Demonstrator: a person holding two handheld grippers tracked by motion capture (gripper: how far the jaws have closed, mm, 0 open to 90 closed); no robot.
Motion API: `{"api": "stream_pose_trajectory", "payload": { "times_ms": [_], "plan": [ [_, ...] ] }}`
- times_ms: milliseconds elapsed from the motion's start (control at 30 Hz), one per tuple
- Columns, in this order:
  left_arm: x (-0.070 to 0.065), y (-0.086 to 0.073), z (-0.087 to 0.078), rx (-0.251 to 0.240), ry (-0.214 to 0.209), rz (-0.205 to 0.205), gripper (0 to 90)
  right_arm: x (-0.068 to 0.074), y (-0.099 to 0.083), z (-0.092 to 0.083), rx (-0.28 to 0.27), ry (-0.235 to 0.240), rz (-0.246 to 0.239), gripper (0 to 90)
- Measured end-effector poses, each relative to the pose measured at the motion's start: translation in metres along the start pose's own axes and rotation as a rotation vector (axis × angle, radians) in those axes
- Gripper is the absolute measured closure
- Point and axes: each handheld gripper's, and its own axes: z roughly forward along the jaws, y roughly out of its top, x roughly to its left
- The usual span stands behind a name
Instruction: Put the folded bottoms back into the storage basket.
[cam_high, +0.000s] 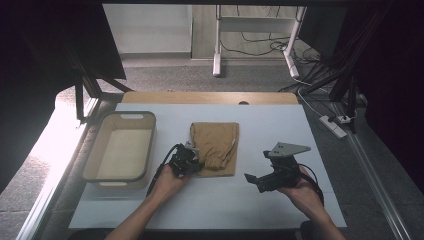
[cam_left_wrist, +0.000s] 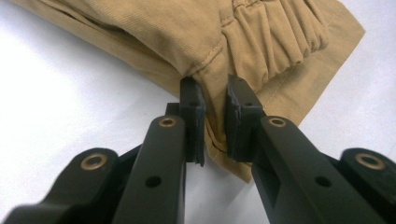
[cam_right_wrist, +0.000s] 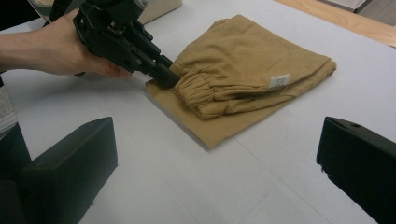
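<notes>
A folded tan garment (cam_high: 216, 142) with an elastic waistband lies in the middle of the white table top (cam_high: 280, 125). My left gripper (cam_high: 192, 165) is at its near left corner, shut on the cloth edge beside the gathered waistband (cam_left_wrist: 280, 37); the left gripper view has the fabric pinched between the two pads (cam_left_wrist: 194, 105). In the right gripper view the left gripper (cam_right_wrist: 168, 77) bites the garment (cam_right_wrist: 252, 60), which bears a small white label (cam_right_wrist: 279, 81). My right gripper (cam_high: 256, 167) is held to the right of the garment, jaws wide open with nothing between them (cam_right_wrist: 217, 126).
A beige bin (cam_high: 120, 115) with a dark rim stands at the left of the table, close to the left hand. A wooden strip (cam_high: 210, 97) runs along the far edge. Bare white surface lies between the garment and the right gripper.
</notes>
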Motion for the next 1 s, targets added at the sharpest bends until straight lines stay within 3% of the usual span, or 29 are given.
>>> {"api": "stream_pose_trajectory", "payload": {
  "times_ms": [367, 567, 767, 1000],
  "plan": [
    [0.001, 0.000, 0.000, 0.003, -0.005, -0.004, 78.1, -0.014, 0.018, 0.026, 0.028, 0.045, -0.009, 0.0],
    [0.001, 0.000, 0.000, 0.002, -0.004, -0.004, 78.2, -0.025, 0.025, 0.041, 0.048, 0.035, -0.014, 0.0],
    [0.001, 0.000, 0.000, 0.002, -0.003, -0.002, 78.2, -0.035, 0.031, 0.055, 0.056, 0.029, 0.024, 0.0],
    [0.001, 0.000, 0.000, 0.003, -0.003, -0.003, 78.1, -0.046, 0.036, 0.072, 0.074, -0.002, 0.026, 0.0]
  ]
}}
